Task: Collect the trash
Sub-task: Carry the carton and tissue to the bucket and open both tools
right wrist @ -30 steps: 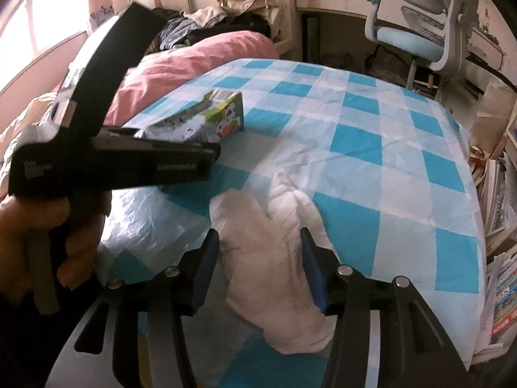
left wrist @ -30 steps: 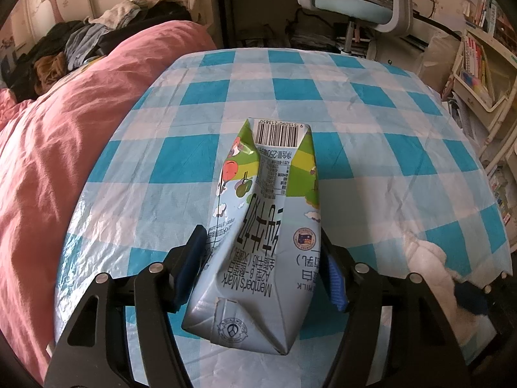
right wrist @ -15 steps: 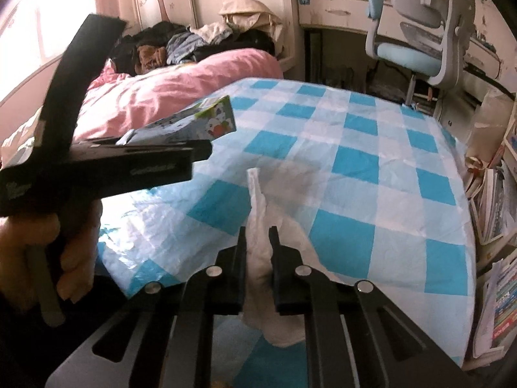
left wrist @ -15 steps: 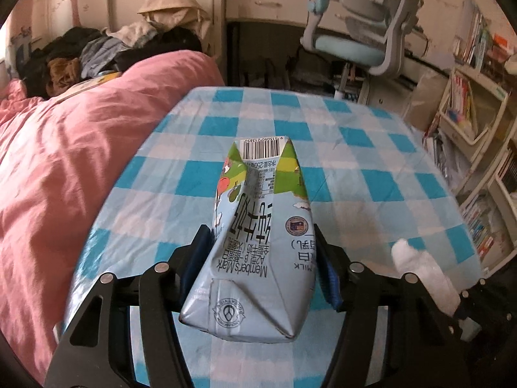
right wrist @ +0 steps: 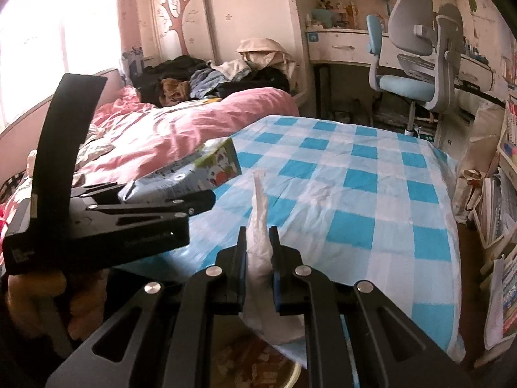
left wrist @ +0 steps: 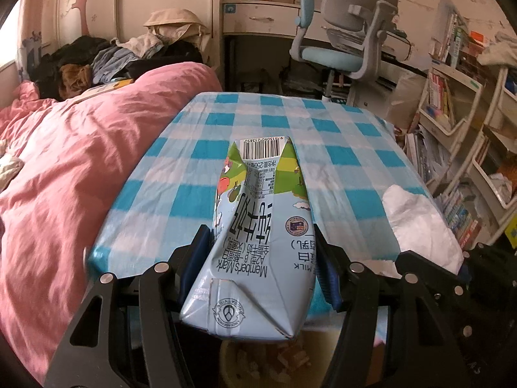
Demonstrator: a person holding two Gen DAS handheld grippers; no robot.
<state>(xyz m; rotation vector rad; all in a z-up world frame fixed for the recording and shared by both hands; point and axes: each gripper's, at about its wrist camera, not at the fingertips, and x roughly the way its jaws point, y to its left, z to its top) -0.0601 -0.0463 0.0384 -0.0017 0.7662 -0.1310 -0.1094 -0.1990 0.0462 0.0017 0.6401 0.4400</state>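
Observation:
A crumpled light-blue milk carton (left wrist: 258, 226) is held off the table, my left gripper (left wrist: 258, 239) shut on its sides, barcode end pointing away. In the right wrist view the same carton (right wrist: 200, 168) sticks out of the left gripper (right wrist: 194, 202) at the left. My right gripper (right wrist: 258, 245) is shut on a white tissue (right wrist: 258, 223), which stands up between the pads and hangs below them. The left wrist view shows this tissue (left wrist: 416, 223) at the right. Both grippers are over the table's near edge.
The table has a blue-and-white checked cloth (left wrist: 323, 123). Below its near edge is a pale round bin (left wrist: 265, 362) with scraps inside. A bed with a pink duvet (left wrist: 64, 161) borders the left side. An office chair (left wrist: 339, 51) and bookshelves (left wrist: 452, 113) stand beyond and to the right.
The right gripper closed on the tissue and lifted it off the table. Both grippers rose and drew back toward the near edge, the carton staying in the left gripper.

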